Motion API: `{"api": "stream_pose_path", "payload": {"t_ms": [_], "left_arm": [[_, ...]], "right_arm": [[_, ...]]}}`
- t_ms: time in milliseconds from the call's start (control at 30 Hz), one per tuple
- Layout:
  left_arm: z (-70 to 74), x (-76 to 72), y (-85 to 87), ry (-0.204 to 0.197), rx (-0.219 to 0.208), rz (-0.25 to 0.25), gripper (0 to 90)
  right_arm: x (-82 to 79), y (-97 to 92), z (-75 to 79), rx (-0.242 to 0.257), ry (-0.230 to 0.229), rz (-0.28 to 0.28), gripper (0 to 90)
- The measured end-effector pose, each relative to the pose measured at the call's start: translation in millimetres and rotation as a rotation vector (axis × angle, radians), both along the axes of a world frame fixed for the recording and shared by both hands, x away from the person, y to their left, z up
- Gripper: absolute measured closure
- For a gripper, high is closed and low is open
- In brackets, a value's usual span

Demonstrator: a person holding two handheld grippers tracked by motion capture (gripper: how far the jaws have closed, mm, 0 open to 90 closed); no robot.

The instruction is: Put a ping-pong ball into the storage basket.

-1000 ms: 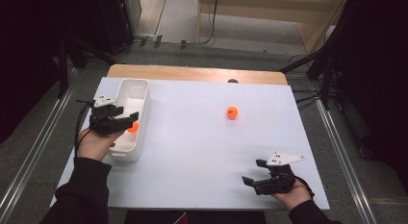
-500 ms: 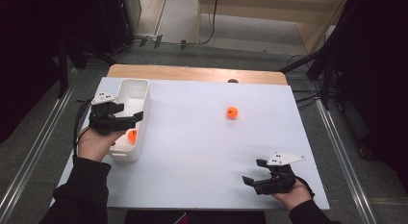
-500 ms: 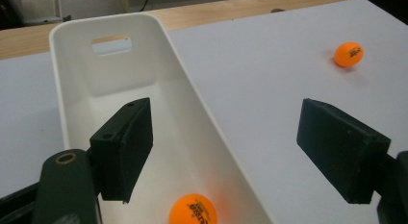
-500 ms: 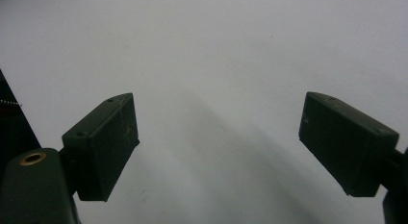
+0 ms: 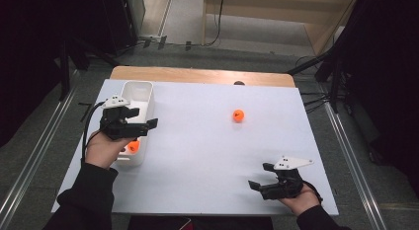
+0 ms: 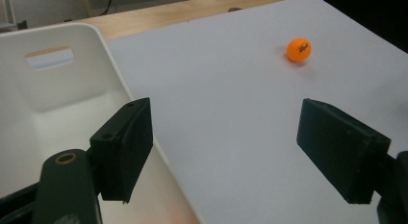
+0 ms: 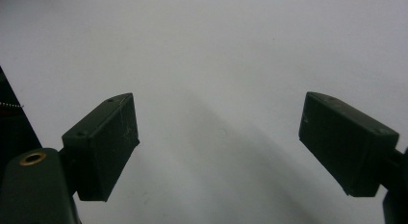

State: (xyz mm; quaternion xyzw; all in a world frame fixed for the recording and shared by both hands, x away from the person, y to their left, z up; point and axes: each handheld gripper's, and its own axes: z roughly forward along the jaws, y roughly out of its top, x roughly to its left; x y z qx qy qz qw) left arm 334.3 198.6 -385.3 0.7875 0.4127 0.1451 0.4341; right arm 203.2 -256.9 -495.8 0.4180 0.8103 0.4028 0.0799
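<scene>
White-topped table with a wooden far edge.
On it: 1 white bin at left, 1 orange ball lying well apart.

High view: overhead, near side, facing forward over the whole table. Gripper views: low, close to its surface. High and left views share the far ball.

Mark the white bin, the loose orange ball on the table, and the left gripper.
white bin [image 5: 139,87]: high view, on its far rim.
orange ball [image 5: 238,115]: high view, on the ball's middle.
left gripper [image 6: 223,152]: left gripper view, midway between its open fingertips.
</scene>
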Motion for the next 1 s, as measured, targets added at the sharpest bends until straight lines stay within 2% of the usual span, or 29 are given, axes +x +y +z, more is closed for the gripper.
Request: {"api": "stream_pose_path", "payload": {"t_ms": [100,267,433,700,1000], "left_arm": [[-2.2,-0.6,-4.5,-0.002,0.012,-0.016,20.5],[-4.5,-2.1,-12.8,0.010,-0.009,-0.042,20.6],[-6.2,-7.0,-23.4,0.006,0.012,-0.078,20.6],[-7.2,-12.1,-42.2,-0.009,0.020,-0.123,20.6],[-12.2,-12.7,-57.3,-0.017,0.010,-0.159,20.6]], "right_arm": [[-0.9,-0.2,0.6,0.004,0.000,-0.005,12.2],[0.2,0.0,0.3,0.001,0.000,0.002,12.2],[1.5,1.2,0.8,0.009,-0.006,0.003,12.2],[1.8,2.2,0.3,0.003,-0.007,0.011,12.2],[0.3,-0.5,-0.1,0.007,-0.008,0.001,12.2]]}}
